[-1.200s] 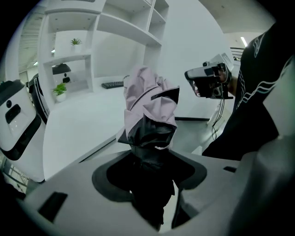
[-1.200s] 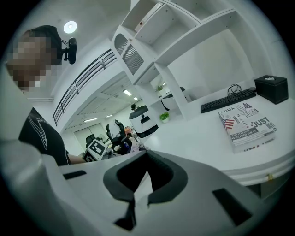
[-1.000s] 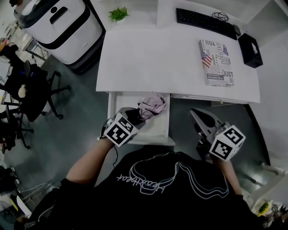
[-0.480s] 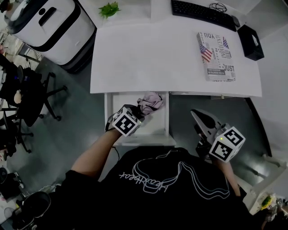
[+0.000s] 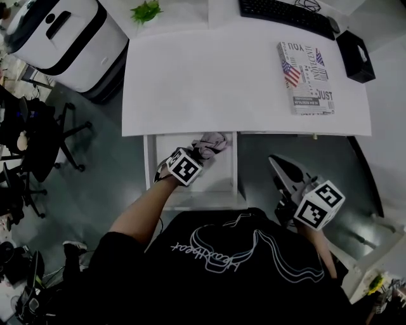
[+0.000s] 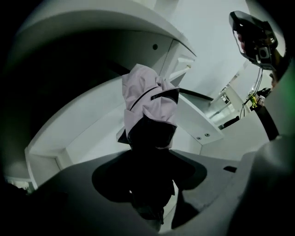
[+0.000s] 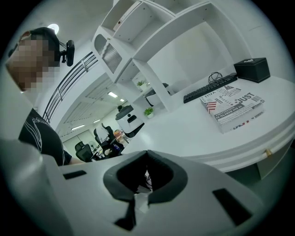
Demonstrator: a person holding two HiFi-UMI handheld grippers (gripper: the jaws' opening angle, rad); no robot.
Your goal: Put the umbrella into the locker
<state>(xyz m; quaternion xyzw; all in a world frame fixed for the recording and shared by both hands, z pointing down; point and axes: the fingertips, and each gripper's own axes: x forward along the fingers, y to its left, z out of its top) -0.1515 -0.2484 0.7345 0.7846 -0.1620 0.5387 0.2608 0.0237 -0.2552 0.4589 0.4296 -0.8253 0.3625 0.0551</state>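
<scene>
The pale pink folded umbrella (image 5: 212, 143) with black trim hangs in the open white drawer (image 5: 234, 174) under the desk (image 5: 222, 82). My left gripper (image 5: 200, 154) is shut on the umbrella's dark lower end and points steeply down. In the left gripper view the umbrella (image 6: 147, 99) fills the gap between the jaws of the left gripper (image 6: 150, 140), with the drawer's white walls (image 6: 83, 133) around it. Off to the right of the drawer, my right gripper (image 5: 275, 161) hovers over the dark floor. Its jaws meet, with nothing between them, in the right gripper view (image 7: 147, 154).
On the desk lie a flag-printed book (image 5: 306, 77), a keyboard (image 5: 285, 14) and a black box (image 5: 354, 54). A small plant (image 5: 146, 11) stands at the back. A white machine (image 5: 57, 38) and office chairs (image 5: 38, 136) stand to the left.
My left gripper has sunk with the umbrella deeper into the drawer, looking smaller from the head camera. The right gripper has stayed almost where it was.
</scene>
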